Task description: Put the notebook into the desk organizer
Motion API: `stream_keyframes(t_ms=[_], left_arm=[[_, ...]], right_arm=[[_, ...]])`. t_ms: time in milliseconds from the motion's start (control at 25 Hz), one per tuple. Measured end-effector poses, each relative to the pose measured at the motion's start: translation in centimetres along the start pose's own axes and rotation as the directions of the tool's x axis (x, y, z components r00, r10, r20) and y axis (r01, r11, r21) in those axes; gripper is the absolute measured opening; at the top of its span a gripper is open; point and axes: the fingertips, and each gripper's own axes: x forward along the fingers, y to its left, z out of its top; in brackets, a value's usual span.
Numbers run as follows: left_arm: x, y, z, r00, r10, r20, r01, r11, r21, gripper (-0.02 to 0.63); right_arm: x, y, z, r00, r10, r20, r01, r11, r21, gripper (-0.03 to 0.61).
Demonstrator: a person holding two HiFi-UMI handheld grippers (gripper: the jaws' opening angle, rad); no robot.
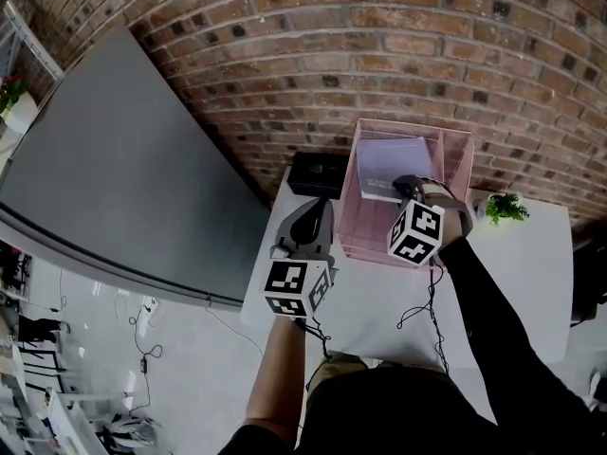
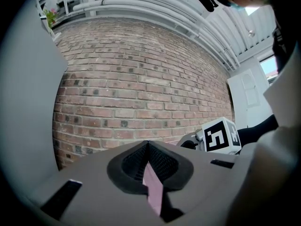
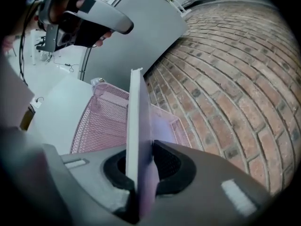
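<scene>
Head view: a white tabletop [image 1: 517, 273] stands against a red-brown brick wall [image 1: 379, 45], and a pink wire-mesh desk organizer [image 1: 457, 150] sits at its back edge, close to the bricks. A notebook with a pale lavender cover and white page edges [image 1: 394, 164] lies inside the organizer's outline, its cover tilted up toward the camera. I cannot tell which compartment it is in, or whether it rests on the mesh. The right claw [image 1: 402, 186] reaches in from the front and holds the notebook at its near edge, with the black-and-white marker cube [image 1: 417, 233] just behind it over the organizer's front rim. The left claw [image 1: 328, 205] is just beside the organizer's left front corner and points toward the wall. A small black box [image 1: 318, 173] sits on the tabletop to the left of the organizer. A little green plant [image 1: 505, 207] stands to the right of the organizer. A large flat grey panel [image 1: 114, 178] fills the left side.

In the right gripper view the right claw [image 3: 141, 155] is closed on the notebook [image 3: 136, 117]. The notebook stands edge-on between the dark pads, which press on both faces, and the pink mesh organizer [image 3: 106, 121] spreads beyond it beside the bricks.

In the left gripper view the left claw [image 2: 148, 147] has its tips together with nothing gripped. A pink sliver shows through the slit below the tips, and the claw faces the brick wall.
</scene>
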Motion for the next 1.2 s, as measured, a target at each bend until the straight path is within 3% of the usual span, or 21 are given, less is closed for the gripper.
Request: stream_keyframes(t_ms=[560,880,1040,1200], left_arm=[[0.1,0.0,-1.1,0.999,-0.014,-0.029,0.014,1.0,-0.017,0.008],[0.3,-0.6,-1.1,0.999,-0.019,-0.029,0.018,1.0,-0.017,0.008],[0.4,-1.1,-1.0,0.999,-0.026,-0.028,0.025,1.0,-0.012,0.008],[0.5,-1.0,-1.0,1.0,-0.011,-0.029,0.011,1.0,-0.012,0.008]], right_arm=[[1.2,2.3,-0.6,0.985,0.151,-0.085,-0.154,0.988,-0.021,0.046],[1.0,2.2,-0.2,0.983,0.173,-0.059,-0.173,0.985,0.001,0.052],[0.9,2.1,-0.3,0.982,0.182,-0.047,-0.182,0.983,0.008,0.112],[0.6,1.9,-0.1,0.981,0.194,-0.01,-0.193,0.98,0.042,0.114]])
